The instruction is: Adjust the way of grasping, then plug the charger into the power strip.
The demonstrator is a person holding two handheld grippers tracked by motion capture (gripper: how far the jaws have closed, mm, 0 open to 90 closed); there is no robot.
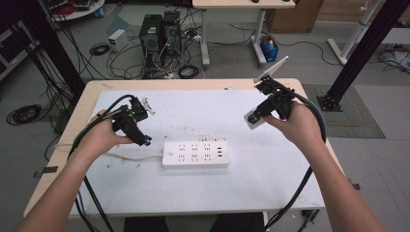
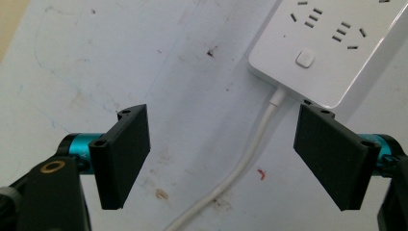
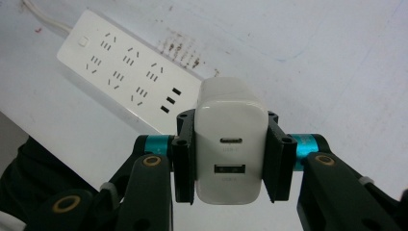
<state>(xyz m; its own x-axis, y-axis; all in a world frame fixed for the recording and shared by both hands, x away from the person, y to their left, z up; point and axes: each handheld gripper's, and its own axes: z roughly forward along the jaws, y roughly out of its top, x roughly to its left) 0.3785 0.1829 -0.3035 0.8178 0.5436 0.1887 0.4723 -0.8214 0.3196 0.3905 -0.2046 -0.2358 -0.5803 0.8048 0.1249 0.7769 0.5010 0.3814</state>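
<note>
White plastic six-socket power strip (image 1: 196, 154) lies mid-table on the pale sheet (image 1: 203, 188), nearest the person, its white cord (image 2: 240, 166) trailing left. Left gripper (image 1: 138, 129) hovers beside the strip's switch end, jaws wide apart and empty, likely ready to steady it. Farther back at right, right gripper (image 3: 231, 161) clamps a white rectangular USB charger (image 3: 230, 144) by its sides, ports facing the camera, probably so the prongs can meet a socket.

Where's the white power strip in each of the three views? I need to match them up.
High view: power strip lies at table centre, between the hands.
Left gripper view: its switch end sits top right, beyond the open jaws.
Right gripper view: it runs diagonally upper left, behind the held charger.
Shared landmark: the strip's white cord.
</note>
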